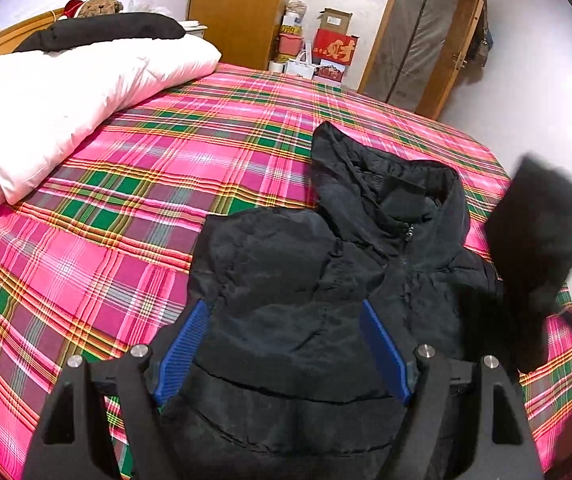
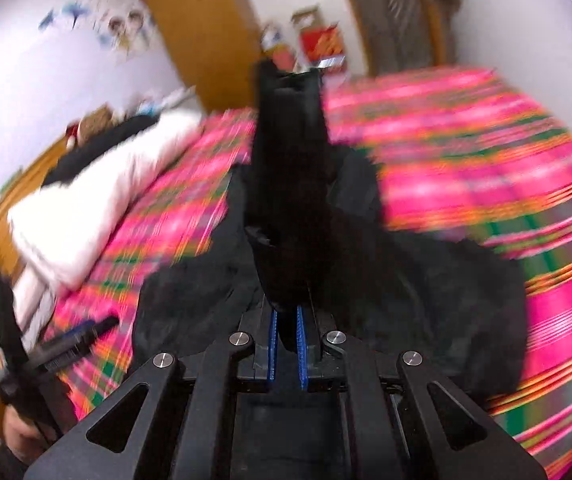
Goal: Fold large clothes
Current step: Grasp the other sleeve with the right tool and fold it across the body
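A black hooded puffer jacket (image 1: pixel 317 280) lies on the pink plaid bed, hood toward the far side, zipper up. My left gripper (image 1: pixel 284 344) is open just above the jacket's lower body, blue pads apart, holding nothing. My right gripper (image 2: pixel 286 344) is shut on the jacket's black sleeve (image 2: pixel 289 168), which stands up lifted between the blue pads. That lifted sleeve (image 1: pixel 541 248) shows blurred at the right of the left wrist view. The right wrist view is motion-blurred. The left gripper also shows at the lower left of the right wrist view (image 2: pixel 66 344).
The bed (image 1: pixel 126 208) has a pink, green and yellow plaid sheet. A folded white duvet (image 1: pixel 58 100) with a black garment (image 1: pixel 102 30) on it lies at the head. Boxes (image 1: pixel 333 48), a wardrobe (image 1: pixel 238 8) and a door (image 1: pixel 417 36) stand beyond the bed.
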`<action>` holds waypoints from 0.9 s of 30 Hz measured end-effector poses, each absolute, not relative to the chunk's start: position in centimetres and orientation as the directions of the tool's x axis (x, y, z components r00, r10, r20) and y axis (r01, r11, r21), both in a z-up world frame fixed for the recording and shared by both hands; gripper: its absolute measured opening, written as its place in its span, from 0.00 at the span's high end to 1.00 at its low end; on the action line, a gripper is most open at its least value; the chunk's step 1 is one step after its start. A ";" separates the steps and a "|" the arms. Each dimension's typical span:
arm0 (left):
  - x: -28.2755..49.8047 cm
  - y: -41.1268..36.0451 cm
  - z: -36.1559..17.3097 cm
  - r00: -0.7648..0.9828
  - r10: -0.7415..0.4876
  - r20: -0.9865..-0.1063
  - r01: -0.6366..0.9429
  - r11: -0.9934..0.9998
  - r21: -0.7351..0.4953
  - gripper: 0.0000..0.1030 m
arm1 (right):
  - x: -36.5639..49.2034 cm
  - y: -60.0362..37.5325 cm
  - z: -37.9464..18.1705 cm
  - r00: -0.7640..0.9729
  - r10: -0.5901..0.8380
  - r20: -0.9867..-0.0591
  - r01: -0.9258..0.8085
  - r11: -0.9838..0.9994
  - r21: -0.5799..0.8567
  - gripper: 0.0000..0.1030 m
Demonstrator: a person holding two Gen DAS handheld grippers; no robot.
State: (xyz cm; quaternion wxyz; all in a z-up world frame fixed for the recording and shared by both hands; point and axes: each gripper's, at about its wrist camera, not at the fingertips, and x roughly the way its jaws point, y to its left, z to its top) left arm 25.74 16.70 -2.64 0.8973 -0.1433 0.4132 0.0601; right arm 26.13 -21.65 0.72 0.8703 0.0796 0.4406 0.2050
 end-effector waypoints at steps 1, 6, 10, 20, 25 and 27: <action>25.8 16.8 -2.7 0.649 -0.012 -0.760 -0.230 0.950 -0.212 0.23 | 26.2 -20.5 -0.8 0.496 0.433 -0.752 -0.299 0.899 0.320 0.93; 26.4 17.1 -3.1 0.648 -0.031 -0.761 -0.238 0.941 -0.240 0.23 | 26.6 -17.5 -6.3 0.371 0.452 -0.811 -0.324 0.882 0.343 0.88; 26.9 17.3 -3.2 0.656 -0.077 -0.751 -0.227 0.929 -0.294 0.23 | 25.5 -17.0 -6.0 0.340 0.518 -0.785 -0.380 0.839 0.389 0.52; 29.5 14.8 -6.6 0.574 -0.290 -0.766 -0.132 0.890 -0.436 0.21 | 23.4 -25.0 -0.5 0.543 0.448 -0.710 -0.305 0.893 0.331 0.35; 30.8 13.3 -9.5 0.509 -0.373 -0.776 -0.135 0.856 -0.500 0.23 | 25.4 -33.2 -1.3 0.636 0.206 -0.744 -0.089 0.977 0.194 0.51; 30.7 12.6 -10.2 0.496 -0.363 -0.789 -0.129 0.867 -0.481 0.31 | 26.8 -35.6 -3.1 0.625 0.151 -0.766 0.002 0.981 0.195 0.68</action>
